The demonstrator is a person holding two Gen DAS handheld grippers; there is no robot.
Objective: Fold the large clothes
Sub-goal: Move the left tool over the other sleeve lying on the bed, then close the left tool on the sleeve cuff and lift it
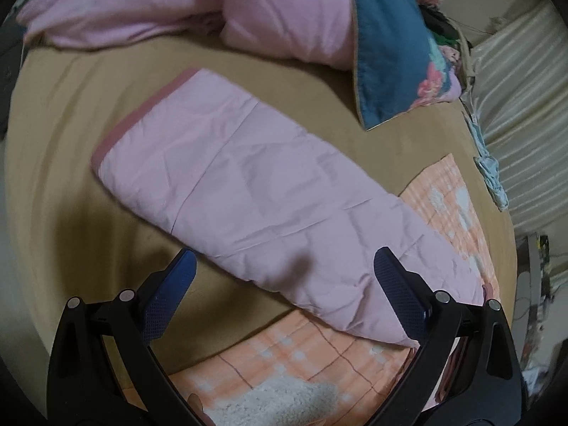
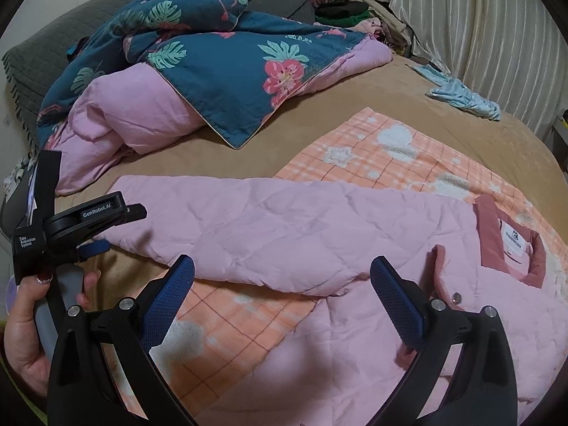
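1. Both claws are gaping wide and gripping nothing: the left claw (image 1: 284, 284) is hovering over the near end of a pink sleeve (image 1: 241, 177), and the right claw (image 2: 282, 294) is hanging above the pink jacket (image 2: 355, 337), just short of its collar (image 2: 511, 248).
2. That jacket is lying flat on an orange checked blanket (image 2: 408, 156) spread over the bed (image 2: 319, 113), its sleeve stretching out sideways.
3. From the left wrist view, the sleeve's long axis is running diagonally away from the claw, its cuff (image 1: 138, 113) being the far end.
4. Judging by this, the left claw (image 2: 96, 245), seen beside the cuff from the right wrist, is sitting nearer the sleeve for folding it inward, while the right one is nearer the body.
5. Beyond, a floral duvet (image 2: 213, 60) is lying bunched near the curtain (image 2: 479, 28).
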